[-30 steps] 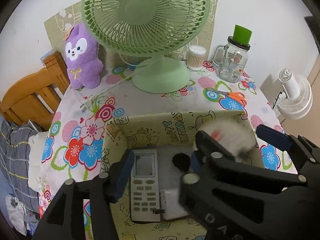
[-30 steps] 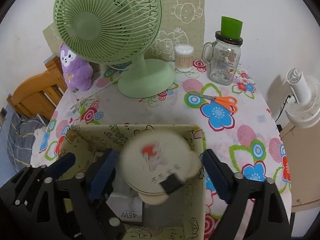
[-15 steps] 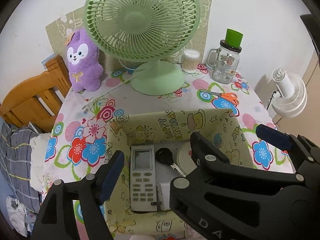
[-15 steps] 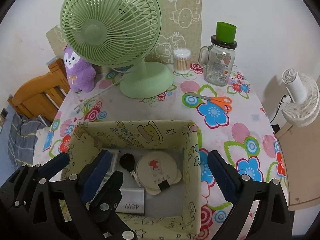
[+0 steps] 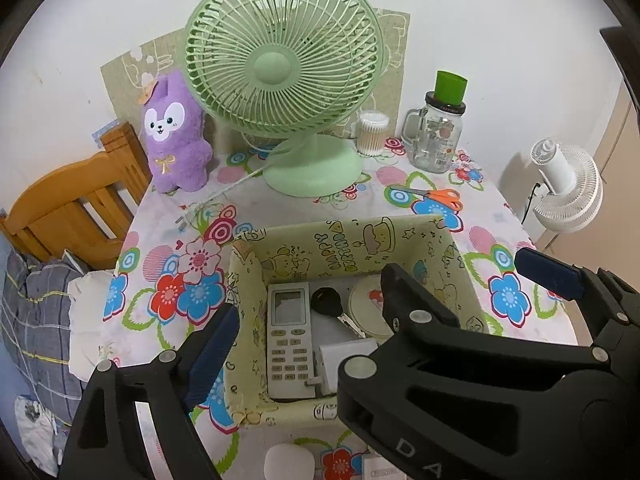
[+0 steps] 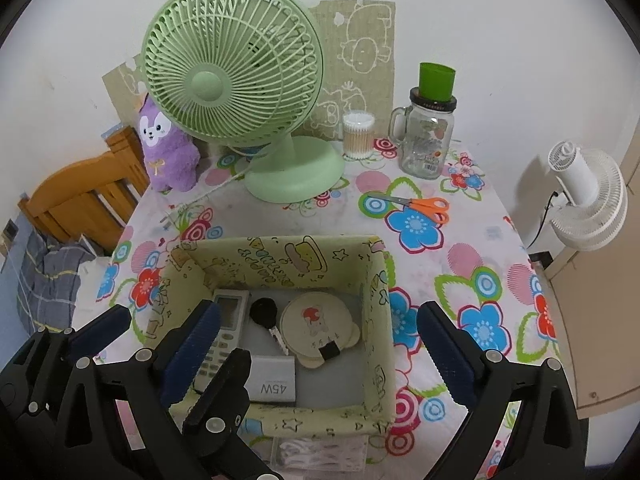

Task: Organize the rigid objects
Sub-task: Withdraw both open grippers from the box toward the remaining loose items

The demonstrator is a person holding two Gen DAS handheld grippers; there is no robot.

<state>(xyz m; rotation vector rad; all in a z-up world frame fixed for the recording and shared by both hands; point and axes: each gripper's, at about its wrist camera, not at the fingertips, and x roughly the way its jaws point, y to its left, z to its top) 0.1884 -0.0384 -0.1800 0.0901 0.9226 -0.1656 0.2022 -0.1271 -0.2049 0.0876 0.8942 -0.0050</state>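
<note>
The floral table (image 6: 472,264) carries a green fan (image 6: 236,80) and the storage box (image 6: 376,300). Only the right view shows the whole round mirror (image 6: 316,326) in the box. The right gripper (image 6: 316,344) is wide open and empty; the left gripper (image 5: 384,312) is opening, empty.

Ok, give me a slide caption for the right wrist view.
Open right gripper above the box holding a remote, key, round mirror and charger.

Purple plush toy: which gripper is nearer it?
Left. The left gripper, jaws opening and empty, hangs over the box edge nearest the plush toy; the right gripper sits beside it, farther away.
</note>
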